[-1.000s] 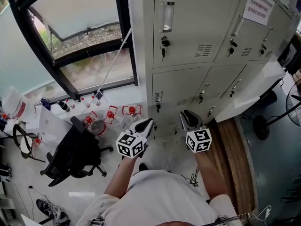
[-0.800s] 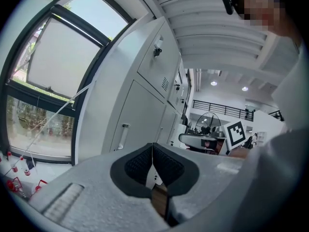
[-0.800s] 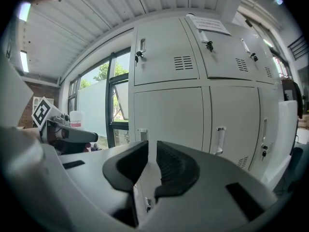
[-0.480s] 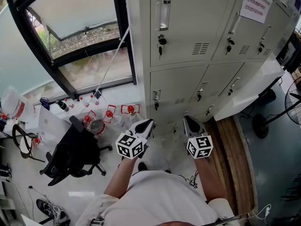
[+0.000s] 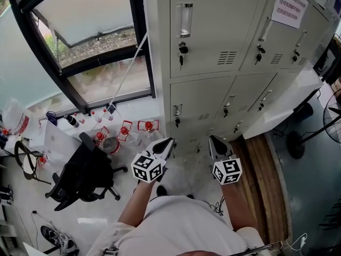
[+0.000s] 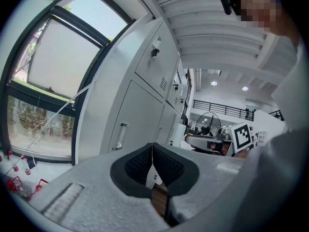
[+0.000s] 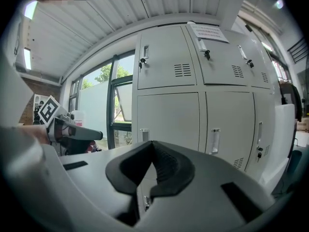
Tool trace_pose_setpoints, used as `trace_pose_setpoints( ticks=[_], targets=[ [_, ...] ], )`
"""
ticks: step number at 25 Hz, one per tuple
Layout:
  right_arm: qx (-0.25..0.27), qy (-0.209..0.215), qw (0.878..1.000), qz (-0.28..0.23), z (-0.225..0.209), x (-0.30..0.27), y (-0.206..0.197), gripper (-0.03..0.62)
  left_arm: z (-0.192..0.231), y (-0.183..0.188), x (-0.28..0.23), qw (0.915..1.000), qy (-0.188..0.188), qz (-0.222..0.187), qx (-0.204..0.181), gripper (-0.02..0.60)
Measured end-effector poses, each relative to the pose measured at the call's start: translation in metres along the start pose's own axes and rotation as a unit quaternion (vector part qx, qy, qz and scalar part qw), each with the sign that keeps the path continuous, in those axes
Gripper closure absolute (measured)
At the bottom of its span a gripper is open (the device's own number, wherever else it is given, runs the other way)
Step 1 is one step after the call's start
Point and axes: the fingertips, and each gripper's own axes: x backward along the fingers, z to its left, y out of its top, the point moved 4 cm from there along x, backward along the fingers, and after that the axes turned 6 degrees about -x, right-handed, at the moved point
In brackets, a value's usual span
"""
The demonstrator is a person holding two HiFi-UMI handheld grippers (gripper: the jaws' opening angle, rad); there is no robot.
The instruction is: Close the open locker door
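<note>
A bank of pale grey lockers [image 5: 213, 31] stands in front of me. The open locker door [image 5: 282, 103] juts out from the lower row at the right; in the right gripper view the door [image 7: 286, 129] shows at the far right edge. My left gripper [image 5: 169, 142] hangs low before the bottom lockers, shut with nothing held, its pads [image 6: 140, 166] pressed together. The right gripper [image 5: 213, 139] is beside it, left of the open door and apart from it. Its jaws meet and hold nothing, as the right gripper [image 7: 153, 145] shows in its own view.
A black office chair [image 5: 85, 169] and several red-capped bottles [image 5: 123, 129] sit on the floor at the left, under a large window [image 5: 80, 41]. A wooden floor strip [image 5: 266, 169] and a fan [image 5: 333, 121] lie to the right. Keys hang in the locker locks [image 5: 182, 49].
The right gripper's jaws have come together. Both grippers stay at about the same spot before the lower lockers, with the view shifted slightly.
</note>
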Motion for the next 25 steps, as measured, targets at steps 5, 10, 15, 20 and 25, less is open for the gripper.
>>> trace_pose_setpoints(
  ticks=[5,10,15,20,25],
  targets=[
    [-0.005,0.007,1.0,-0.003,0.0,-0.002,0.0,0.591,0.0,0.0,-0.002,1.0,0.003,0.001,-0.002,0.566],
    [-0.011,0.009,1.0,-0.002,-0.004,-0.005,0.0,0.591,0.001,0.002,-0.005,1.0,0.003,0.001,-0.004,0.566],
    [-0.006,0.012,1.0,0.001,-0.005,-0.01,0.002,0.591,0.003,0.002,-0.009,1.0,0.005,0.004,-0.005,0.566],
    [-0.011,0.015,1.0,0.002,-0.008,-0.012,0.001,0.591,0.003,0.002,-0.01,1.0,0.006,0.004,-0.005,0.566],
    [-0.013,0.019,1.0,0.005,-0.007,-0.013,0.0,0.591,0.002,0.002,-0.011,1.0,0.008,0.003,-0.005,0.566]
  ],
)
